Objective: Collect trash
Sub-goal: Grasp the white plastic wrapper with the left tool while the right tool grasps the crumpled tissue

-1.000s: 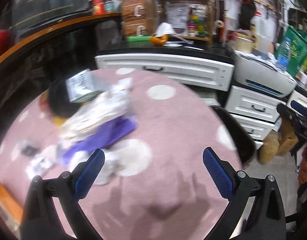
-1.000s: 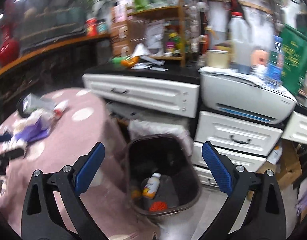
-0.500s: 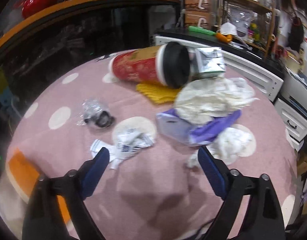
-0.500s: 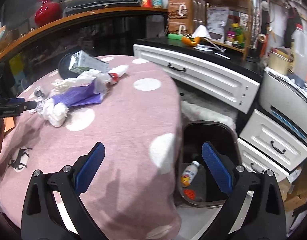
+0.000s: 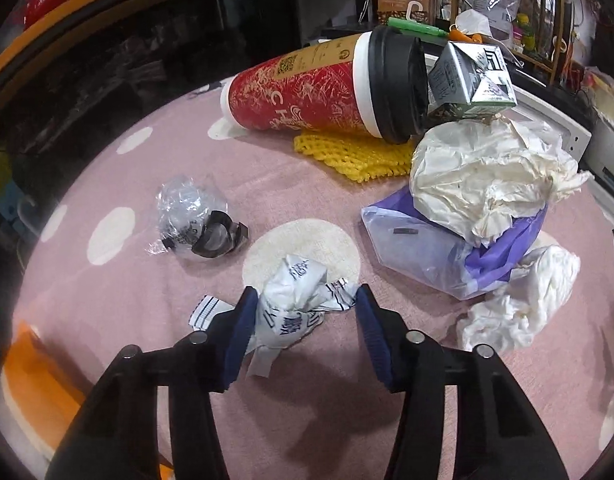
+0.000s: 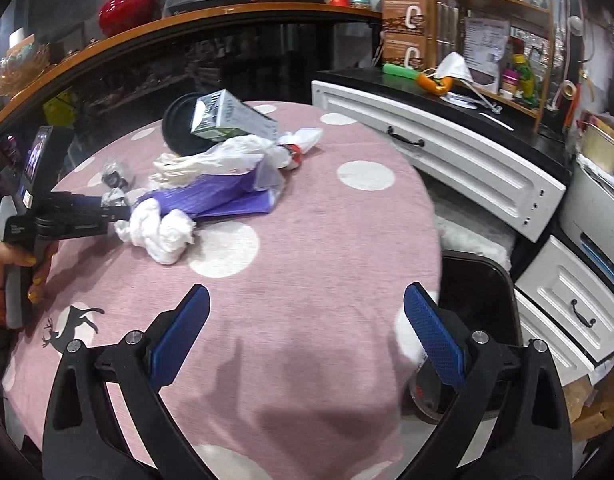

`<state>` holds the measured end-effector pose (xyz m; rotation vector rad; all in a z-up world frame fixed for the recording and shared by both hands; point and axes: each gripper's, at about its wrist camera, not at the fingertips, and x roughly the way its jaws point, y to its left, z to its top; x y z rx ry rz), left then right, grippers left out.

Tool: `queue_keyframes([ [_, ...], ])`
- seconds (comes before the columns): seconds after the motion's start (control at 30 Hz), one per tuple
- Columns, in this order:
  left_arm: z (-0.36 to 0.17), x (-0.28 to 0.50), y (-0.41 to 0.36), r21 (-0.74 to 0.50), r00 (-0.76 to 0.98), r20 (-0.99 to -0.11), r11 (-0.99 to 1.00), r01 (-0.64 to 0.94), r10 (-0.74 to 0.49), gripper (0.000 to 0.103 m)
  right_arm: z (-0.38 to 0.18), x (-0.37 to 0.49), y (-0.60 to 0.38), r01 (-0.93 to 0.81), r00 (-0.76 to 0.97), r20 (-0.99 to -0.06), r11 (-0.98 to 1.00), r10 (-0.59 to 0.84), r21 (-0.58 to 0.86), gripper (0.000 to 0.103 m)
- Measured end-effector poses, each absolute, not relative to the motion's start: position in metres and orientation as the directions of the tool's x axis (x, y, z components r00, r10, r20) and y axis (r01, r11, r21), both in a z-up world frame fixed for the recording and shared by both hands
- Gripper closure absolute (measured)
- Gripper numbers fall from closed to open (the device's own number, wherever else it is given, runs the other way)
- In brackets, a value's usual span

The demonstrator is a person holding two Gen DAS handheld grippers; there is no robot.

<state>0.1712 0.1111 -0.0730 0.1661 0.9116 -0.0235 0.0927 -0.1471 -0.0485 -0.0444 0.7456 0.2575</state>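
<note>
The left gripper (image 5: 303, 312) has just been closing, and its blue pads now bracket a crumpled white wrapper with dark print (image 5: 297, 300). The left pad (image 5: 241, 330) touches the paper; the right one sits at its edge, so the squeeze looks begun rather than firm. The wrapper lies on the pink dotted cloth of the round surface (image 5: 119, 280), partly over a white dot, at the near edge of the litter, likely why it is taken first.

Beyond it lie the other pieces of trash: a small clear plastic wad with a black ring (image 5: 197, 224) to the left, a purple-and-clear plastic bag (image 5: 447, 252) under crumpled white paper (image 5: 487, 184) to the right, and a white tissue ball (image 5: 527, 300) just beside the bag. Farther back a red paper cup with a black lid (image 5: 327, 92) lies on its side on a yellow mesh pad (image 5: 355, 154), with a grey carton (image 5: 471, 76) leaning against the lid.

The right gripper (image 6: 307, 336) hangs over bare cloth with its jaws wide apart and nothing between them, near the surface's edge. The dark waste bin (image 6: 479, 300) stands on the floor just past that edge, so collected pieces need only a short carry.
</note>
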Motion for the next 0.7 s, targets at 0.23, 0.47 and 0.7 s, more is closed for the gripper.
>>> queue_keyframes([
  [0.23, -0.062, 0.157, 0.114, 0.142, 0.646, -0.759, 0.989, 0.045, 0.08, 0.071, -0.051, 0.103, -0.114, -0.325, 0.664, -0.692, 0.943, 0.282, 0.072, 0.007],
  [0.47, -0.048, 0.142, 0.124, 0.08, 0.675, -0.736, 0.997, 0.005, 0.056, 0.073, -0.063, 0.121, -0.083, -0.399, 0.579, -0.729, 0.907, 0.365, 0.137, 0.007],
  [0.7, -0.03, 0.119, 0.128, 0.022, 0.715, -0.699, 1.0, -0.017, 0.028, 0.073, -0.065, 0.137, -0.056, -0.444, 0.537, -0.743, 0.883, 0.4, 0.155, 0.007],
])
